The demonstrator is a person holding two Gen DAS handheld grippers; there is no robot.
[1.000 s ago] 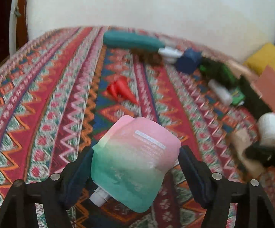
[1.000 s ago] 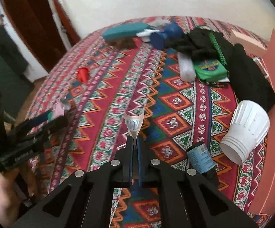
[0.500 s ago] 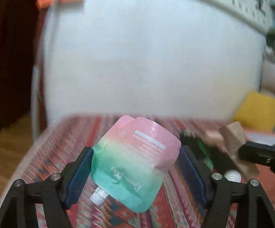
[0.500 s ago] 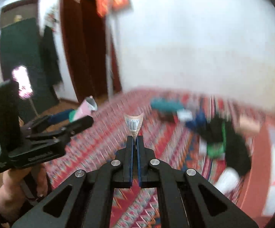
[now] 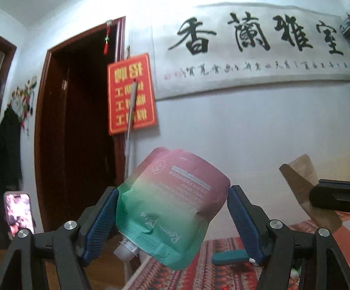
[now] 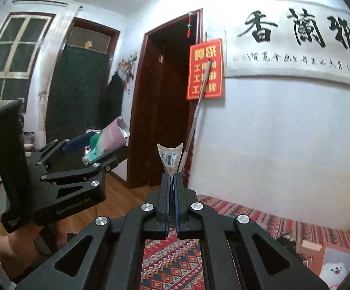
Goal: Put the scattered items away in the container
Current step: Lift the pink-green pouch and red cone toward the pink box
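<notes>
The teal case (image 5: 230, 257) is partly hidden behind the left gripper's finger (image 5: 243, 222). The orange box (image 6: 329, 263) is cut off by the picture's edge. The sachet's (image 6: 170, 160) barcode print is perhaps too small to read.

i see the pouch (image 5: 172, 207) between my left gripper (image 5: 172, 220) fingers, the flat packet (image 6: 170, 160) pinched in my right gripper (image 6: 171, 181) to its right, both above the patterned cloth (image 6: 172, 263).
</notes>
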